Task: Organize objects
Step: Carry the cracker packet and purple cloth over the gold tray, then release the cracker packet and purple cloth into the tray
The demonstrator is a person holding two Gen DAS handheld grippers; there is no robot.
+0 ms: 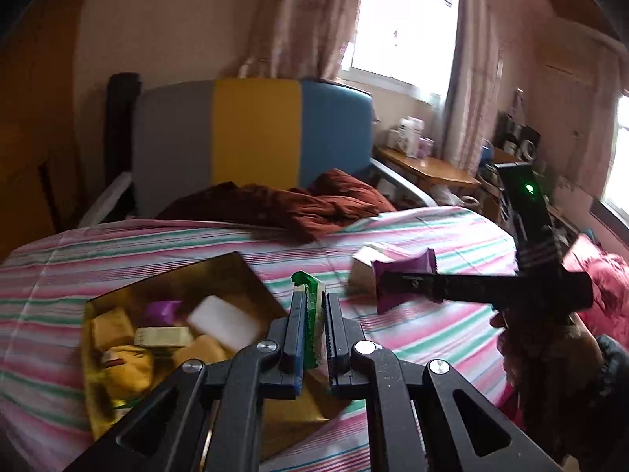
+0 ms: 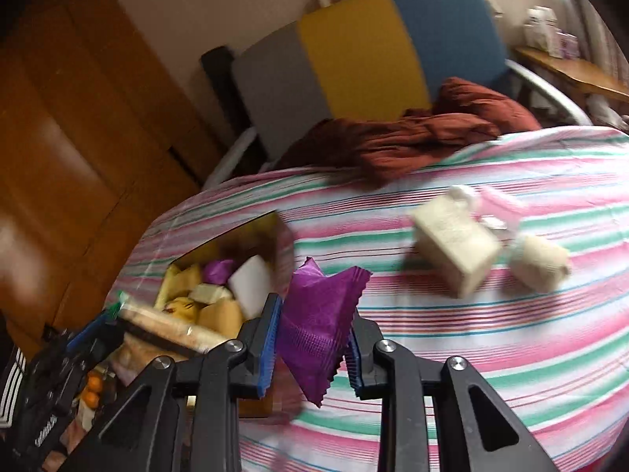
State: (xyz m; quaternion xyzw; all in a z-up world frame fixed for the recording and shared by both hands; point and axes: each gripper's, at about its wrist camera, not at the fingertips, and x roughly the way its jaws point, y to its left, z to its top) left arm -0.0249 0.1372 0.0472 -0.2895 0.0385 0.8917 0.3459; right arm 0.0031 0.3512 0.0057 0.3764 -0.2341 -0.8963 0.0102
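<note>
Slippage threatens: left gripper (image 1: 314, 310) jaws clamp a green wafer packet (image 1: 312, 299); right gripper (image 2: 314, 326) jaws pinch a slick purple sachet (image 2: 318, 314) short of the gold box (image 1: 165, 287).

We cannot read any print on the green-edged packet (image 1: 312, 314), since the fingers (image 1: 295, 326) of the left gripper (image 1: 314, 328) cover its sides and its lower end. In the right wrist view the purple wrapper (image 2: 318, 338) is partly covered by the fingers (image 2: 267, 348) of the right gripper (image 2: 312, 348). The gold box (image 1: 165, 279) is cut off by the gripper frame at its near corner, and its contents blur together. The beige carton (image 2: 452, 244) and the small things beside it are smeared by motion; we cannot tell what they are. The items on the far wooden desk (image 1: 428, 167) are too small to name.
</note>
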